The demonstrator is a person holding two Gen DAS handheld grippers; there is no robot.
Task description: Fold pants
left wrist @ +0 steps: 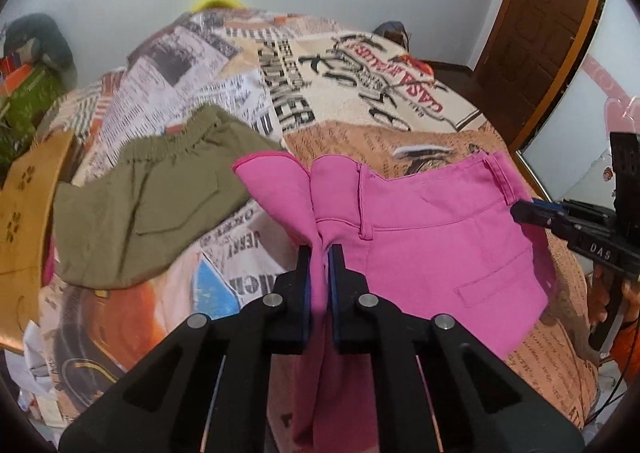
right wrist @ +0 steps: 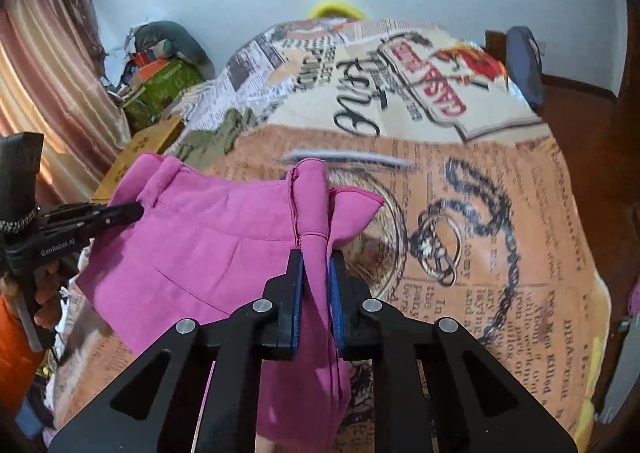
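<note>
So far the fold has hardly begun: the pink pants (left wrist: 420, 229) hang spread over the bed (left wrist: 360, 93), held up at the waist end, and no crease is laid yet. The left tool (left wrist: 319, 253) is clamped tight on a bunched corner of the fabric, and the right tool (right wrist: 316, 257) pinches the opposite corner the same way. Folding and laying the pants flat remain, probably clear of the olive shorts (left wrist: 152, 197) lying nearby on the bed.
</note>
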